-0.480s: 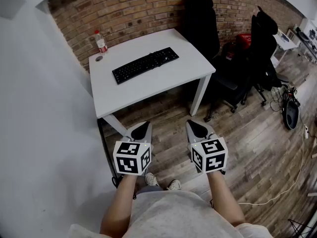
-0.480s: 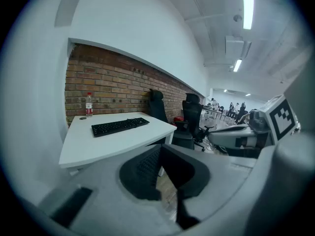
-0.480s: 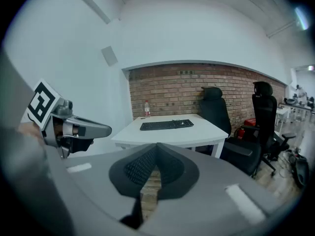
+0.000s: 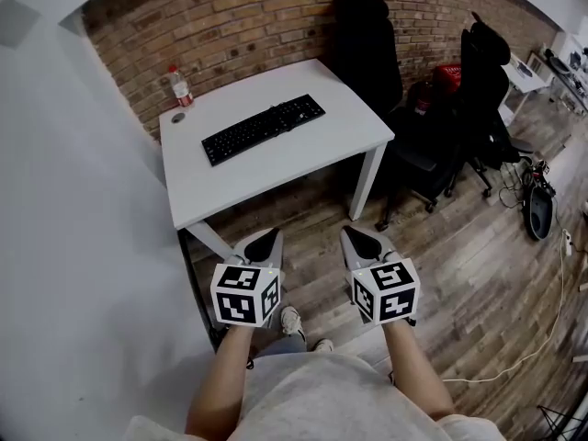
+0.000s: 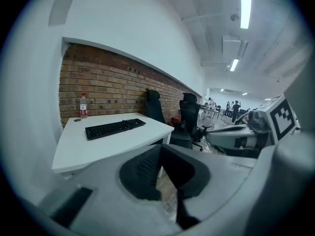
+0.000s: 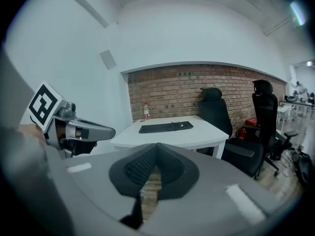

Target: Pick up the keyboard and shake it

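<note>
Head view: keyboard point(image 4: 264, 129) just sitting on the table point(image 4: 303, 168), untouched

Left gripper point(image 4: 263, 243) and right gripper point(image 4: 366, 241) are side by side, held low over the floor off the table's near edge. Forearms are bent out from the body and the tips point at the table. Both pairs of jaws are pinched fully together, nothing in them. Keyboard lies angled across the tabletop's middle, well apart from both. Bottle point(image 4: 180, 85) stands at the back left corner.

Even ceiling strip lighting point(image 5: 244, 6), soft shadows, heavy fisheye distortion, dark vignetted corners.
</note>
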The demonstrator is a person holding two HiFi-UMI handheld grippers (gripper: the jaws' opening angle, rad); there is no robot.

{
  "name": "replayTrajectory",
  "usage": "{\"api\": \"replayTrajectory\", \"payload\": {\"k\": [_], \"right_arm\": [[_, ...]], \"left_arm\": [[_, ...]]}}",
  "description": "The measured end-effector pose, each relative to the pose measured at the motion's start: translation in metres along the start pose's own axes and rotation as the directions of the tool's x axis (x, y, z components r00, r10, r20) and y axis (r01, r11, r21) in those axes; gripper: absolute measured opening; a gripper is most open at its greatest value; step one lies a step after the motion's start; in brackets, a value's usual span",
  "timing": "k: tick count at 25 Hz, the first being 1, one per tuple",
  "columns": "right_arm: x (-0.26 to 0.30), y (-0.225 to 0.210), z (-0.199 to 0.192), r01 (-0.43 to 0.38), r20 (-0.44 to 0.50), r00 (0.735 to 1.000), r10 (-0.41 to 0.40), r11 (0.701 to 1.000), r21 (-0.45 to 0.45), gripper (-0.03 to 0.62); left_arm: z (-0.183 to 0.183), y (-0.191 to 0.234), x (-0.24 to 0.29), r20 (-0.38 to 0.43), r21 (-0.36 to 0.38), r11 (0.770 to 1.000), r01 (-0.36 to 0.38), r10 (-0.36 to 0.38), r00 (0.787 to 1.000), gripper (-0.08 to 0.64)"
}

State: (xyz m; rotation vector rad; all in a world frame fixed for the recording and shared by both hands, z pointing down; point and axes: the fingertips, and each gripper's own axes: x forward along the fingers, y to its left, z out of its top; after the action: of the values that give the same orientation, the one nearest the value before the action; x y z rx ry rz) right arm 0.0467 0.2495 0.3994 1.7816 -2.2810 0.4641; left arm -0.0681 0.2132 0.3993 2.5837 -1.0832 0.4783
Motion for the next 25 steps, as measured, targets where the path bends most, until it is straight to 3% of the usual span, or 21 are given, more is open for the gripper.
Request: {"api": "replayTrajectory", "payload": {"k": [10, 25], "right_arm": [[0.036, -0.028, 0.001, 0.011, -0.025, 1.0, -0.011, 1.0, -0.011, 0.011], [0.148, -0.071, 0.031, 0.036, -0.076, 0.996, -0.037, 0.999, -0.015, 0.011]], "left_arm": [[0.006, 0.02, 0.045, -0.014, -0.009, 1.0, 0.005, -0.005, 1.0, -0.008], [0.046, 0.105, 0.139, -0.026, -0.039, 0.999, 0.017, -0.018, 1.0, -0.008]]}}
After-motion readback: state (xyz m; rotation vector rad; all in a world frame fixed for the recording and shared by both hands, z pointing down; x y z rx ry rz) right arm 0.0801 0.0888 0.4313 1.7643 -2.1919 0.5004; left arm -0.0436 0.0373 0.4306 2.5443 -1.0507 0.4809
